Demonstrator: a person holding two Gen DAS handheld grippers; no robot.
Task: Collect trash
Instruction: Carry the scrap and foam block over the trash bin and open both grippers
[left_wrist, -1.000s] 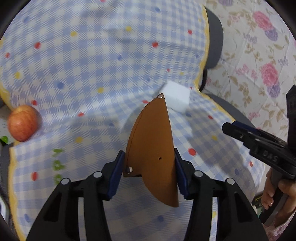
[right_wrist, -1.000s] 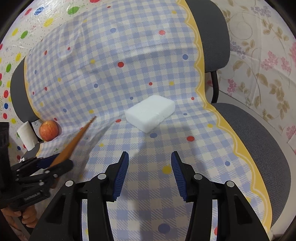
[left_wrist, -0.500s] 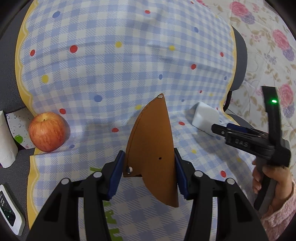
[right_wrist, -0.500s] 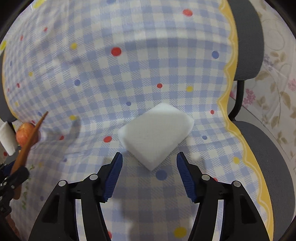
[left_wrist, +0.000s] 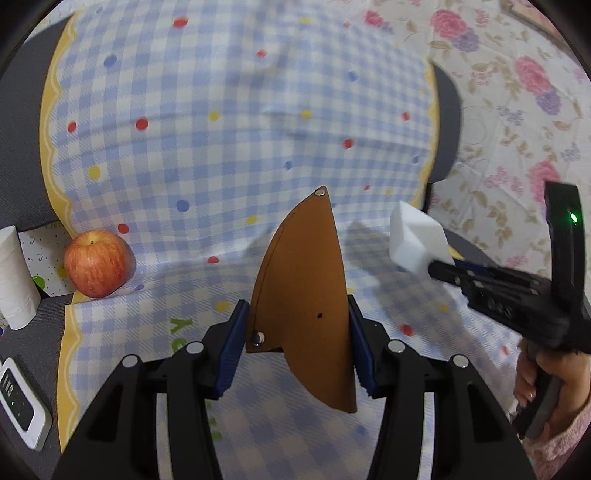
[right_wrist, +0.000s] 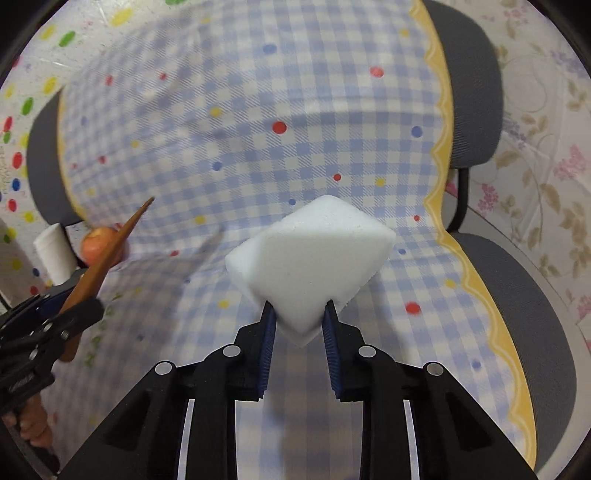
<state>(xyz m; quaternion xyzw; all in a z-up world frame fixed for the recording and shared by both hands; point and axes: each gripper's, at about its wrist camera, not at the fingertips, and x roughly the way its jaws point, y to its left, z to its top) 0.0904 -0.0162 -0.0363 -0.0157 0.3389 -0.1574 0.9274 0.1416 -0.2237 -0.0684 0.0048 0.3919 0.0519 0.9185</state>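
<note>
A white foam block (right_wrist: 310, 258) sits cornerwise between the blue pads of my right gripper (right_wrist: 298, 308), whose jaws are closing on it; the pads press its lower corner. It hangs clear of the checked cloth (right_wrist: 258, 147). The left wrist view shows the same block (left_wrist: 413, 240) at the tip of the right gripper (left_wrist: 439, 266), which a hand holds at the right edge. My left gripper (left_wrist: 295, 306) is shut on a flat brown leather-like piece (left_wrist: 306, 288) that stands upright between its pads. That piece (right_wrist: 114, 251) also shows at the left of the right wrist view.
A red apple (left_wrist: 96, 263) lies at the cloth's left edge, beside a white roll (left_wrist: 14, 277). A small white device (left_wrist: 22, 402) lies at the lower left. The cloth covers grey chairs (right_wrist: 517, 295), and floral wallpaper (left_wrist: 517, 110) rises on the right.
The right gripper went in around the foam block, closed on it and lifted it off the cloth. The left gripper rose a little, still holding the brown piece.
</note>
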